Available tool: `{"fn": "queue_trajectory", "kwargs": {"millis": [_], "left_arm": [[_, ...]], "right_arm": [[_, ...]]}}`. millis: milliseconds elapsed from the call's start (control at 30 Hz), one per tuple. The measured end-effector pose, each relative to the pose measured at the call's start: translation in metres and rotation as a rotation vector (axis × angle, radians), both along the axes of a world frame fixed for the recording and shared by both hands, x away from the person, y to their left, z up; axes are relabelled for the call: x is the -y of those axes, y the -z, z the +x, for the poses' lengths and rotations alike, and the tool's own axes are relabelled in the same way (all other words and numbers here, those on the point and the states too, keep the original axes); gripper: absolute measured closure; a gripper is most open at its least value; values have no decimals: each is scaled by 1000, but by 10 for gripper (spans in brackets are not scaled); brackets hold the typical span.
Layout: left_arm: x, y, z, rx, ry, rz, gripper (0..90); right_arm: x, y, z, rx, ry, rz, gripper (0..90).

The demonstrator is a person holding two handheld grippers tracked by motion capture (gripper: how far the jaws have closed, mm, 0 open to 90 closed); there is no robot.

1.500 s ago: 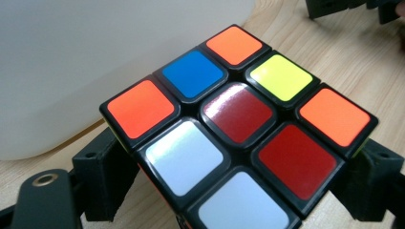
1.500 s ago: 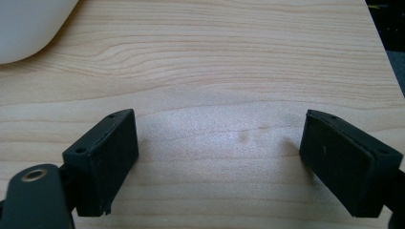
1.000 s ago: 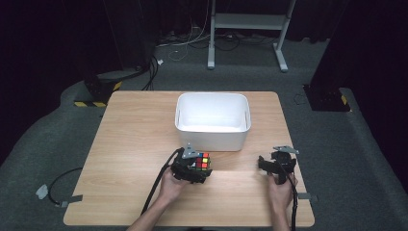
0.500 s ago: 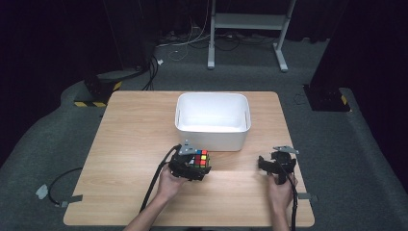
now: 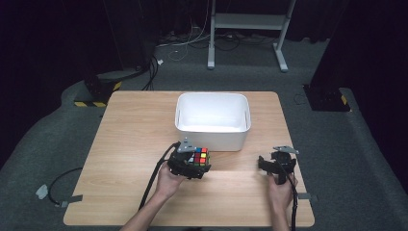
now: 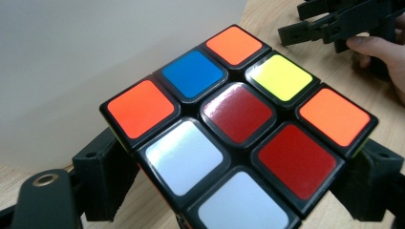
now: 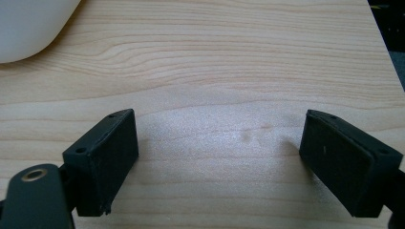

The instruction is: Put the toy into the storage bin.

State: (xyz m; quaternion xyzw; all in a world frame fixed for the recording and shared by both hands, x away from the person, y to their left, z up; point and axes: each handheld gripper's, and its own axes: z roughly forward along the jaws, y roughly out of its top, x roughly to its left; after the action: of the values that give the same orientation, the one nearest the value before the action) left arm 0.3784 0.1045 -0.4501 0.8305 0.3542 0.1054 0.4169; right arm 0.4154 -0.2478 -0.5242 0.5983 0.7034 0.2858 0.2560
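A scrambled Rubik's cube sits between the jaws of my left gripper, just above the wooden table and right in front of the white bin. In the left gripper view the cube shows orange, blue, yellow, red and white stickers, and my left gripper is shut on its two sides. My right gripper rests low at the front right of the table. Its jaws stand wide apart over bare wood, with nothing between them.
The white bin's wall rises close behind the cube, and its rounded corner is at the upper left of the right gripper view. A cable trails from the left gripper. Dark floor, cables and a stand lie beyond the table.
My left gripper has edged a little toward the bin with the cube still in it. The right gripper has stayed put.
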Motion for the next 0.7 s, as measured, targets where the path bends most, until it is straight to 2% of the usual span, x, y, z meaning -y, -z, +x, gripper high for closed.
{"fn": "queue_trajectory", "kwargs": {"millis": [133,700], "left_arm": [[1,-4,1,9,14,18,148],[7,-19,5,11,58,18,148]], "right_arm": [[0,0,0,0,0,0,126],[0,0,0,0,-1,0,126]]}}
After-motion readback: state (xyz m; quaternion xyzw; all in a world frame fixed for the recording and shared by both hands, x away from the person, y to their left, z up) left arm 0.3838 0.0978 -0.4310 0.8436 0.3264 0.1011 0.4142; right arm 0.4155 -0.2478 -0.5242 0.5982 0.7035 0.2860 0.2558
